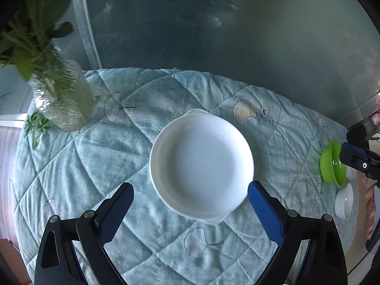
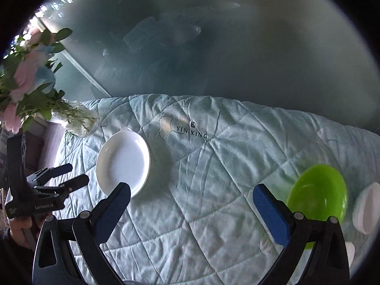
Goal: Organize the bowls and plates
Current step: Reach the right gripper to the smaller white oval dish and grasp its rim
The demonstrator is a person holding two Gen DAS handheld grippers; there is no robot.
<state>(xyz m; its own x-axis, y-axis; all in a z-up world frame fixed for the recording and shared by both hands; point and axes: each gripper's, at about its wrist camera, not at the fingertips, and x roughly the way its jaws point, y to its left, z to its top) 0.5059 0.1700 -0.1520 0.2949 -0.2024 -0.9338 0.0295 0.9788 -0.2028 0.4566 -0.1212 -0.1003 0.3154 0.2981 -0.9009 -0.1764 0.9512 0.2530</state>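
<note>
Left tool (image 1: 190,210) is hovering released over the white plate (image 1: 201,163) lying mid-quilt (image 1: 95,166), so it is best pinching the near lip squarely, while the right tool (image 2: 191,205), equally released, is waiting beside the green bowl (image 2: 318,192)

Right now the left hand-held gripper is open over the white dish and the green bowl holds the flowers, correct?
Not quite. The flowers stand in a glass jar, as the left wrist view shows; the green bowl is empty. The left hand-held gripper is open over the white dish.
</note>
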